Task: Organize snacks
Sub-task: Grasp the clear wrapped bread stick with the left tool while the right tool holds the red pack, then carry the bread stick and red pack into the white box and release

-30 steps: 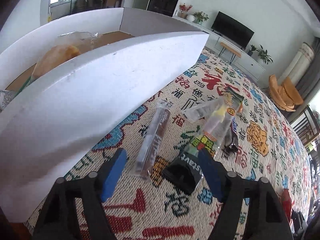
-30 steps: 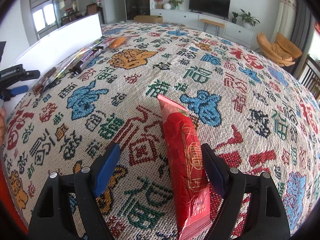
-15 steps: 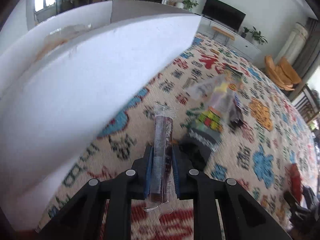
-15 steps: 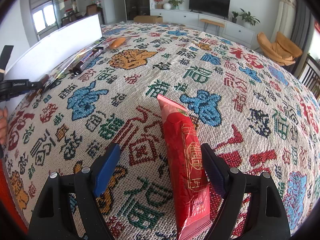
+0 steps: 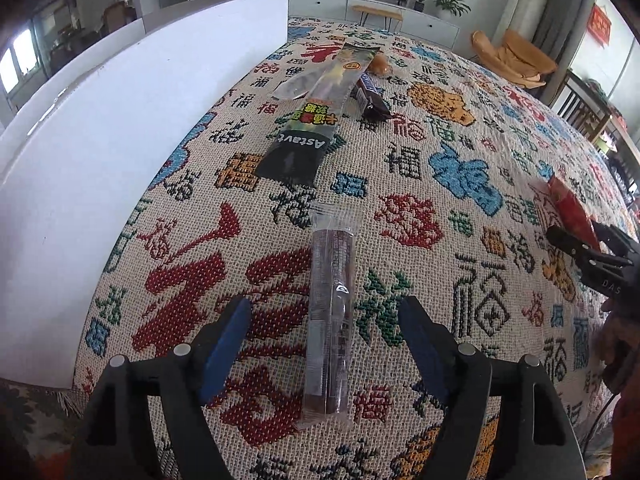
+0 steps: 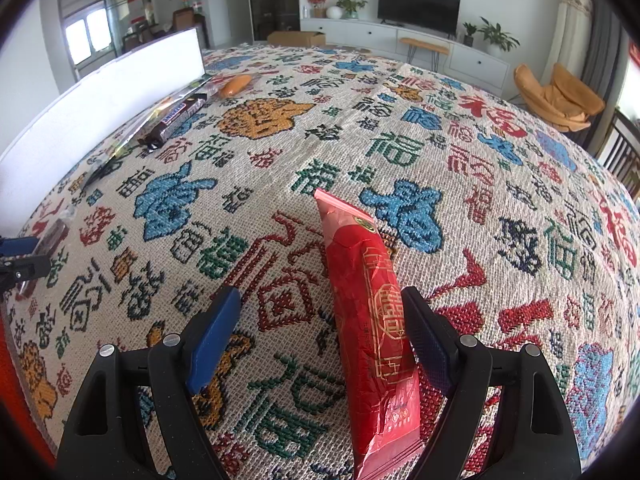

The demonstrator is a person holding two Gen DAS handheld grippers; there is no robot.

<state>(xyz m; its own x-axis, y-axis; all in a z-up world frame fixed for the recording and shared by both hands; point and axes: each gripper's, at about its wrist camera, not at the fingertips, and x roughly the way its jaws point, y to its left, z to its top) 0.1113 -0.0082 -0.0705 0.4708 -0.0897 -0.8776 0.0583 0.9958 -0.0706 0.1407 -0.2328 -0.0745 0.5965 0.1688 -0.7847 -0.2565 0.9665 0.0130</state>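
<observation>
the left gripper (image 5: 326,334) stood open over the tablecloth (image 5: 440,160) with the clear-wrapped brown snack stick (image 5: 330,320) lying loose between its fingers, pointing to 12 o'clock, while the right gripper (image 6: 322,334) stood open around the red packet (image 6: 370,320).

tablecloth (image 6: 280,184) – beige, multicolour characters | packet (image 6: 372,320) – red, gold | box (image 5: 120,128) – white
</observation>
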